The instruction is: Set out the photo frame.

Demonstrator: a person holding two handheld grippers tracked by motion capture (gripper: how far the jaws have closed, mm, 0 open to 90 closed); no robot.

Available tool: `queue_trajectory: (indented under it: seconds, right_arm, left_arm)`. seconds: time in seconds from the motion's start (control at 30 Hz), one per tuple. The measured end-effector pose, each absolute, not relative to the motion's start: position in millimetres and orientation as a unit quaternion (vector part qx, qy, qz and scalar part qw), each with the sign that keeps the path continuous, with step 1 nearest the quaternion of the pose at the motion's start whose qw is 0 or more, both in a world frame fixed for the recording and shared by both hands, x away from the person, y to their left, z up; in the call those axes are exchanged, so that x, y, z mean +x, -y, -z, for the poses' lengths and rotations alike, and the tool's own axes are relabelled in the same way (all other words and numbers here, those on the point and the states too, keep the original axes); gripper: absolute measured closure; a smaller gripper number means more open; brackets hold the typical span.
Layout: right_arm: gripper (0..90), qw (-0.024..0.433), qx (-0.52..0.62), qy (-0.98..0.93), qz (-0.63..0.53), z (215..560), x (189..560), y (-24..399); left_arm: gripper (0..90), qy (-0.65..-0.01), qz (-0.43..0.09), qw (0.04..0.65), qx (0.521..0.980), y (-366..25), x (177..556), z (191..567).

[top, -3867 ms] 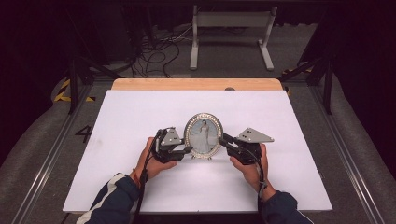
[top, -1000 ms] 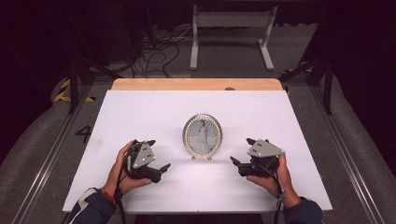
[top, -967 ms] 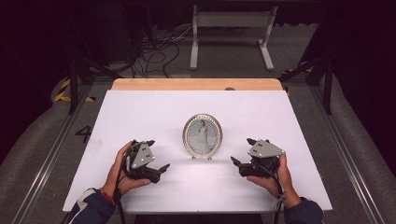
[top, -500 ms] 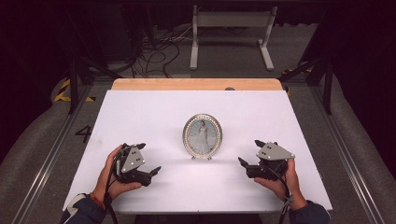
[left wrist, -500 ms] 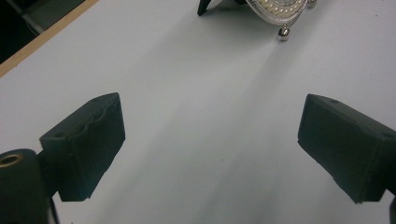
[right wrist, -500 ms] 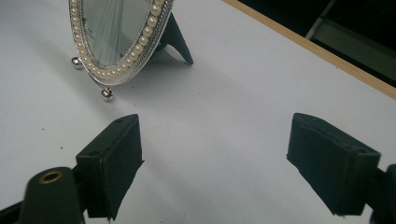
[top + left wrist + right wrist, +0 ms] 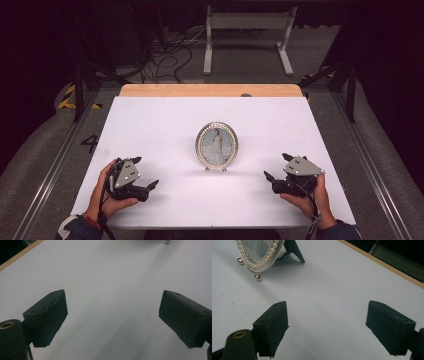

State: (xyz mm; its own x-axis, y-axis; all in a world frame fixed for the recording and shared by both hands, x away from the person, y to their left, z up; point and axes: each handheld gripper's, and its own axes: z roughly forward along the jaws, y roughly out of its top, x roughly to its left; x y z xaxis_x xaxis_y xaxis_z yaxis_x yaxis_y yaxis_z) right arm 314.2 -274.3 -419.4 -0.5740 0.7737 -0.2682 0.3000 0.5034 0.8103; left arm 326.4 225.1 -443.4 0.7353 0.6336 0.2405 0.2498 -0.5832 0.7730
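The oval picture frame [image 7: 216, 146] stands upright mid-worktop [image 7: 150, 120], between my hands. My left gripper [image 7: 142, 187] and right gripper [image 7: 274, 179] sit well apart from it, fingers spread, holding nothing.

dark room; grey floor [image 7: 45, 150]; cables [image 7: 170, 55]; white stand [image 7: 247, 35] behind table.

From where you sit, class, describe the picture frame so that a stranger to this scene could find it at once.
Start at the white table with its wooden strip along the far edge. Near its middle, between the left gripper and right gripper, stands the picture frame. It is upright, oval and silver, edged with pearl-like beads, resting on small ball feet.
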Motion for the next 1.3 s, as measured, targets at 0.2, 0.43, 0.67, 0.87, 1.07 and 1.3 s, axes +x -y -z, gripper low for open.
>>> queue_trajectory:
  seconds: [0.2, 0.43, 0.67, 0.87, 1.07, 1.3]
  right_arm:
    - [17.6, 0.321, 0.346, -0.801, -0.369, 423.4, 310.3, 286.1]
    - [17.3, 0.329, 0.357, -0.799, -0.354, 429.8, 304.0, 296.2]
    - [16.1, 0.335, 0.37, -0.793, -0.348, 437.5, 296.1, 303.6]
    - [15.5, 0.339, 0.373, -0.79, -0.349, 438.3, 295.9, 304.5]
    - [15.2, 0.349, 0.372, -0.786, -0.35, 437.2, 295.5, 303.2]
    - [15.1, 0.361, 0.376, -0.775, -0.358, 435.3, 294.9, 304.3]
  left_arm:
    - [8.8, -0.277, -0.253, 0.38, 0.845, -242.1, 324.4, 447.9]
    - [8.7, -0.299, -0.25, 0.382, 0.838, -257.9, 315.8, 453.0]
    - [8.5, -0.325, -0.259, 0.383, 0.825, -276.2, 305.7, 455.8]
    - [8.5, -0.329, -0.261, 0.389, 0.82, -276.5, 304.8, 454.7]
    - [8.5, -0.324, -0.262, 0.388, 0.822, -276.4, 304.1, 455.2]
    - [8.5, -0.322, -0.263, 0.387, 0.823, -275.0, 303.7, 455.1]
